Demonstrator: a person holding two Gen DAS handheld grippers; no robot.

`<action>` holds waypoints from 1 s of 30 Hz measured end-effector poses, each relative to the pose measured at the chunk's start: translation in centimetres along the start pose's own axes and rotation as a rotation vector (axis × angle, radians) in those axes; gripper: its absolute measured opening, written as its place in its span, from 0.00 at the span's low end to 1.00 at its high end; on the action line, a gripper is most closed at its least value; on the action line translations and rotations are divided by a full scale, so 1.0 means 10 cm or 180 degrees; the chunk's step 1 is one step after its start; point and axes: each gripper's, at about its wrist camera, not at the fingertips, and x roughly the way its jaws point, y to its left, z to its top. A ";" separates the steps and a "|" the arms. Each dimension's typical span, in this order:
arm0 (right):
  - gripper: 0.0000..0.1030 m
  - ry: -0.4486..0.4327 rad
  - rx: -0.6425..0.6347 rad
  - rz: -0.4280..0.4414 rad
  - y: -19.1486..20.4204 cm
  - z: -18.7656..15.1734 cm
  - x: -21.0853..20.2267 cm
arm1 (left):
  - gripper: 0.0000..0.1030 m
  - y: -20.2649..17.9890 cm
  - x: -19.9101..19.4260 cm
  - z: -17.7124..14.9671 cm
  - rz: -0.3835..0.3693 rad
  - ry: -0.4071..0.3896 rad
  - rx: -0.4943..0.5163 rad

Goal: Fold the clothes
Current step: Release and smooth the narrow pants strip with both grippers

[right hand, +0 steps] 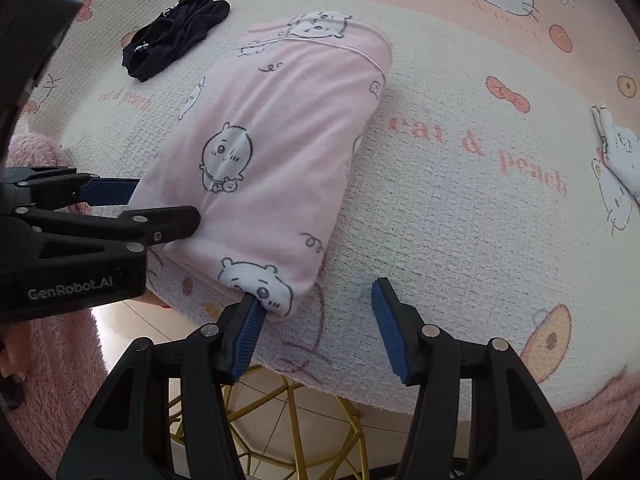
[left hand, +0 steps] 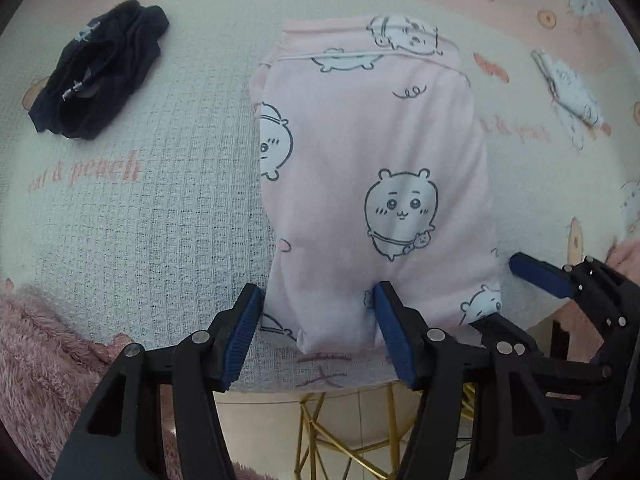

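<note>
A folded pink cartoon-print garment (left hand: 372, 184) lay at the near edge of the cat-patterned textured cloth (left hand: 160, 220). The left gripper (left hand: 320, 332) and right gripper (right hand: 316, 328) both stood spread wide at its near end, clamping nothing. A crumpled dark garment (left hand: 100, 80) sat well apart, with bare cloth between.

We hold both black two-finger claws w/ blue ribbed pads side by side, low, pointing fwd. Left claw (left hand: 316, 320) spread wide. Right claw (right hand: 316, 320) spread wide too, close beside the left.
</note>
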 end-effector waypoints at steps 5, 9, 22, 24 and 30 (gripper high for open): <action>0.53 0.0027 0.0040 -0.0088 -0.12 -0.07 -0.03 | 0.61 0.04 0.02 0.05 0.0015 0.0016 0.0038; 0.53 0.0086 -0.0008 -0.0222 -0.11 -0.08 -0.04 | 0.61 0.12 0.03 0.09 -0.0076 0.0029 -0.0030; 0.53 -0.0038 0.0102 0.0082 -0.18 0.10 -0.10 | 0.61 0.84 0.08 0.12 -0.0311 0.0153 -0.0703; 0.53 0.0068 0.0075 0.0102 -0.19 0.05 -0.06 | 0.61 0.94 0.08 0.11 -0.0332 0.0161 -0.0846; 0.53 0.0179 -0.0077 0.0055 -0.22 -0.11 -0.05 | 0.61 0.96 -0.01 0.01 -0.0412 0.0076 -0.0981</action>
